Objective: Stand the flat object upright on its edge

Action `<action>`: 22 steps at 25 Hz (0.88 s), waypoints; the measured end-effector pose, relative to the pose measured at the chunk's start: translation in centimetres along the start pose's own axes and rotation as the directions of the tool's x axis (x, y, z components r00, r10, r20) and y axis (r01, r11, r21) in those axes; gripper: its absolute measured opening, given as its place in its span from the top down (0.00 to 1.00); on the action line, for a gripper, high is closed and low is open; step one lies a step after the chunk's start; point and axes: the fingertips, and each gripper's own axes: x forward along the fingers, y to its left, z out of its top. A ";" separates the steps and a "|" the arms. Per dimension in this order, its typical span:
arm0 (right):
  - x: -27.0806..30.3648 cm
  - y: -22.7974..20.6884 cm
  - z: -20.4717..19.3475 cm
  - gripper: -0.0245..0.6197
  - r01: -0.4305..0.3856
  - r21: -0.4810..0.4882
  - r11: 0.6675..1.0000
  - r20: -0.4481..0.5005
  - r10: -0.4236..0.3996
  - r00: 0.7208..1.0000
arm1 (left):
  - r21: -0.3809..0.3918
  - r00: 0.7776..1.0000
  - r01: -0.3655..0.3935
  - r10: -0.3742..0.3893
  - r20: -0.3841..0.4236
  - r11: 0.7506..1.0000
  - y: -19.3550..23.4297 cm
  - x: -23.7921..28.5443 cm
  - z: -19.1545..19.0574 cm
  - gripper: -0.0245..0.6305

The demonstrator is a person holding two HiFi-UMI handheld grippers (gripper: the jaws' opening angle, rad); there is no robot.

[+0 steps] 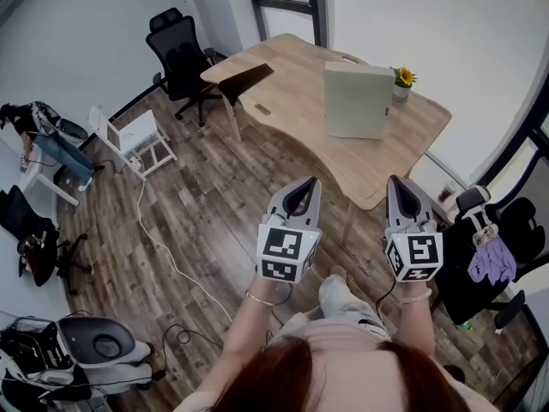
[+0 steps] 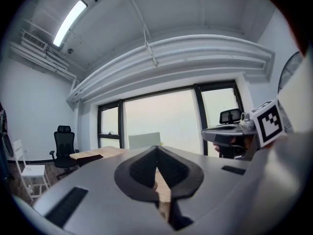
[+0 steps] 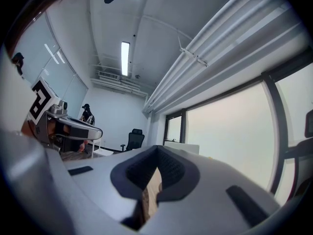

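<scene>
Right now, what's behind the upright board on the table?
A sunflower pot shows just past the top right corner of the board. The table right behind the board is covered, so anything else there can't be seen.

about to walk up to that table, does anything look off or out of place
The dark panel at the left corner of the table seems to jut past the edge. A white cable trails loose across the floor. The pale board stands upright, not askew.

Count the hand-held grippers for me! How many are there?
2. The left hand-held gripper and the right hand-held gripper are held side by side, both shut, in front of the wooden table. None seems hidden.
</scene>
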 end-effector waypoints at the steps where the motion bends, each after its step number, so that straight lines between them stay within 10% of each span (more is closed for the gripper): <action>1: -0.1 0.1 0.2 0.96 -0.003 -0.006 1.000 0.001 0.003 1.000 | -0.001 1.000 -0.003 0.003 0.004 1.000 0.0 -0.2 0.1 0.95; 22: 0.2 0.4 0.2 0.96 -0.032 -0.046 0.998 -0.029 0.031 0.999 | -0.074 0.999 -0.034 0.036 0.019 0.997 -0.3 -0.3 0.8 0.95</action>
